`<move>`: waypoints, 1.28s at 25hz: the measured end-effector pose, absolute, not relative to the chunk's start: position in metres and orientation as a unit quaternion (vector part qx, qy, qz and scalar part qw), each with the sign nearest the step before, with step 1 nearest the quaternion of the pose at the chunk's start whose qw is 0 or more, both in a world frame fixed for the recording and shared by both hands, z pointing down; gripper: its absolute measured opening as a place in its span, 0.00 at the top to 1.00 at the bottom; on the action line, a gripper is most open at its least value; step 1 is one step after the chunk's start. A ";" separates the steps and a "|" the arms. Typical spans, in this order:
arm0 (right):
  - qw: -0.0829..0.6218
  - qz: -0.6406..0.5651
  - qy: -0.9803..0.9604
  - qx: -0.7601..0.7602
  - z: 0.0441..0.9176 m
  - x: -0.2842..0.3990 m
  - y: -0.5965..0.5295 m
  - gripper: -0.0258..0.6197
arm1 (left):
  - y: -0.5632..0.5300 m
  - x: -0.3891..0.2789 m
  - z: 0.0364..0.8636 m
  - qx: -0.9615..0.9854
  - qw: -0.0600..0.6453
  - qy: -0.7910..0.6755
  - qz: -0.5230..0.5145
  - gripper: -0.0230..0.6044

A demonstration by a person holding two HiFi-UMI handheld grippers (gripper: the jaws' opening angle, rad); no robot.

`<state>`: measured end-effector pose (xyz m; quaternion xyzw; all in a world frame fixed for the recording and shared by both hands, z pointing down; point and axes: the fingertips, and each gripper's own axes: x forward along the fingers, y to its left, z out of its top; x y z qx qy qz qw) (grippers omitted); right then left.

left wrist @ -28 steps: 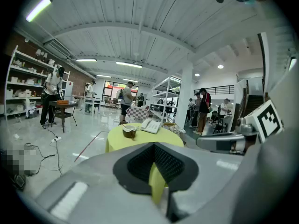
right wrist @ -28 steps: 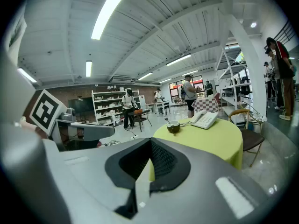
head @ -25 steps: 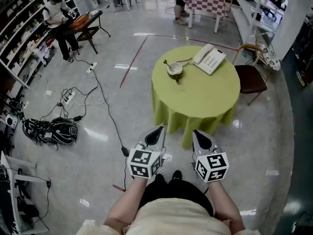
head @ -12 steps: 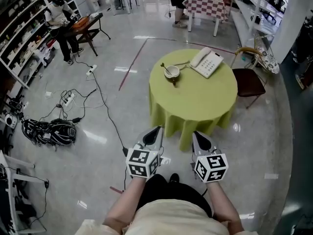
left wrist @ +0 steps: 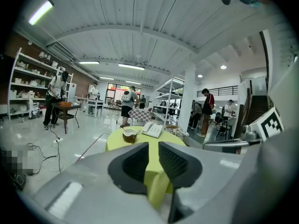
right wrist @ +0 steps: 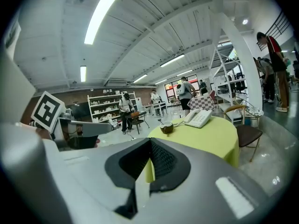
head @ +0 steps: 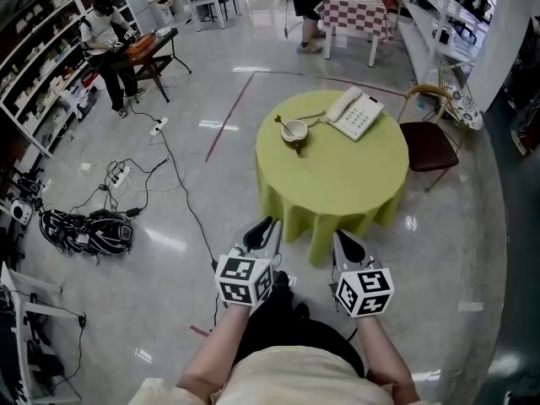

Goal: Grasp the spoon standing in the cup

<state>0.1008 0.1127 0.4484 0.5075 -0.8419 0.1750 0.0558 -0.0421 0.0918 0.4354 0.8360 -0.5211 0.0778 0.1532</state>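
A brown cup (head: 294, 130) with a spoon (head: 282, 121) leaning out of it stands at the far left of a round table with a yellow-green cloth (head: 337, 180). Both grippers hover over the floor, well short of the table. The left gripper (head: 263, 227) points at the table, its jaws opening with nothing between them. Through the gap in the left gripper view (left wrist: 153, 160) I see the cloth, with the cup (left wrist: 129, 134) far beyond. The right gripper (head: 347, 243) is shut and empty. In the right gripper view (right wrist: 149, 146) the cup (right wrist: 167, 127) and spoon (right wrist: 161, 121) are also distant.
A white telephone (head: 354, 112) lies on the table beside the cup. A dark chair (head: 429, 142) stands at the table's right. Cables and a black bundle (head: 84, 226) lie on the floor at left. A person (head: 105, 32) stands at a desk back left. A checkered table (head: 359, 7) is behind.
The left gripper's jaws, together before, have parted. The table has slid slightly left in the head view. The right gripper looks unchanged.
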 end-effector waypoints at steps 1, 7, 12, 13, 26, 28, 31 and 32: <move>0.056 0.176 -0.842 0.507 0.450 0.099 0.112 0.96 | 0.091 -0.043 0.437 0.836 0.154 -0.521 0.078 0.84; 0.059 0.183 -0.841 0.506 0.458 0.096 0.099 0.96 | 0.075 -0.046 0.444 0.835 0.160 -0.520 0.082 0.81; 0.064 0.183 -0.839 0.508 0.459 0.096 0.081 0.96 | 0.051 -0.049 0.447 0.834 0.165 -0.520 0.081 0.79; 0.065 0.184 -0.839 0.509 0.459 0.097 0.076 0.96 | 0.045 -0.050 0.446 0.834 0.166 -0.519 0.080 0.79; 0.082 0.200 -0.829 0.516 0.478 0.085 -0.011 0.96 | -0.053 -0.066 0.464 0.833 0.184 -0.514 0.085 0.75; 0.085 0.204 -0.827 0.517 0.481 0.083 -0.026 0.96 | -0.070 -0.070 0.467 0.833 0.188 -0.514 0.087 0.75; 0.087 0.208 -0.824 0.520 0.485 0.080 -0.049 0.96 | -0.094 -0.075 0.472 0.832 0.194 -0.512 0.089 0.74; 0.087 0.209 -0.822 0.522 0.485 0.079 -0.056 0.96 | -0.101 -0.076 0.473 0.832 0.195 -0.512 0.090 0.74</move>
